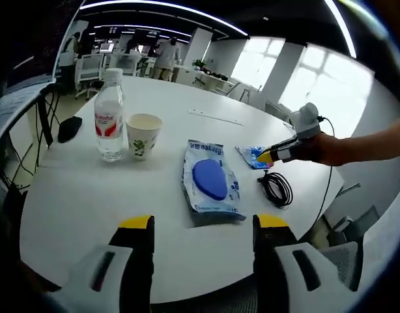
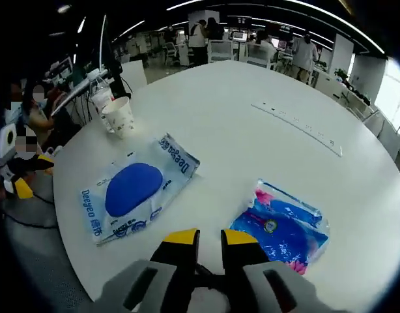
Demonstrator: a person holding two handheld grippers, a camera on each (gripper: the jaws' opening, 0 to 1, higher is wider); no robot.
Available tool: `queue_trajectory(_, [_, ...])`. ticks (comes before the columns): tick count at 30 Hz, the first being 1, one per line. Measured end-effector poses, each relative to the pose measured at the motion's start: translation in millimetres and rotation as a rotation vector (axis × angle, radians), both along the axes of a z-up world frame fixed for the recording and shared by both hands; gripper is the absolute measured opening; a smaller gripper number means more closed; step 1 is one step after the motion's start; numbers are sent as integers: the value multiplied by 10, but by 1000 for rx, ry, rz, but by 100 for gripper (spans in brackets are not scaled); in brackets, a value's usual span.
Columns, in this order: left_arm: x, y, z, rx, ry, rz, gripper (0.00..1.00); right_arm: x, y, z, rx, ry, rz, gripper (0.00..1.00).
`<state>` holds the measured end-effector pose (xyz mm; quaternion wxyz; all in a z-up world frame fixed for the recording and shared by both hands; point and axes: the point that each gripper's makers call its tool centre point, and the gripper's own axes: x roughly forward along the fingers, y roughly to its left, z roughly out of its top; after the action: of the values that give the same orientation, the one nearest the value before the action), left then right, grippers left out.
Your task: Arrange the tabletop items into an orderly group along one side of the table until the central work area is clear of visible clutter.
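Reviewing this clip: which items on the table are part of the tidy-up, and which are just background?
To arrange: water bottle, paper cup, wet-wipes pack, tissue packet, black cable.

Background: power strip, office chairs, people at desks.

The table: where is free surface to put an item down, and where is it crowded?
The table is bare across its far half, beyond the paper cup and the wipes pack, apart from a flat strip. The near edge is crowded: water bottle beside the cup, wipes pack, tissue packet and black cable. A smaller gap lies between wipes pack and tissue packet.
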<state>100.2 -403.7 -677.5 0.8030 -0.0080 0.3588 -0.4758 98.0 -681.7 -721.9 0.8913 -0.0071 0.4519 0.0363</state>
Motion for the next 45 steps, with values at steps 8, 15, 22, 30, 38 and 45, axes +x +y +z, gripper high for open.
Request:
queue_trajectory(8, [-19, -35, -62, 0, 24, 16, 60, 259, 179, -66, 14, 24, 78, 15])
queue_trajectory(15, [-78, -72, -86, 2, 44, 21, 60, 608, 214, -31, -11, 28, 152, 20])
queue_trajectory(22, [-123, -71, -111, 0, 65, 32, 59, 841, 256, -131, -21, 69, 236, 26])
queue_trajectory(30, [-85, -19, -97, 1, 69, 57, 59, 973, 312, -275, -18, 129, 288, 27])
queue_trajectory(38, [-36, 63, -102, 1, 73, 91, 59, 1034, 391, -352, -29, 165, 336, 24])
queue_trajectory(45, [-28, 57, -114, 5, 74, 89, 60, 994, 450, -345, -48, 173, 394, 8])
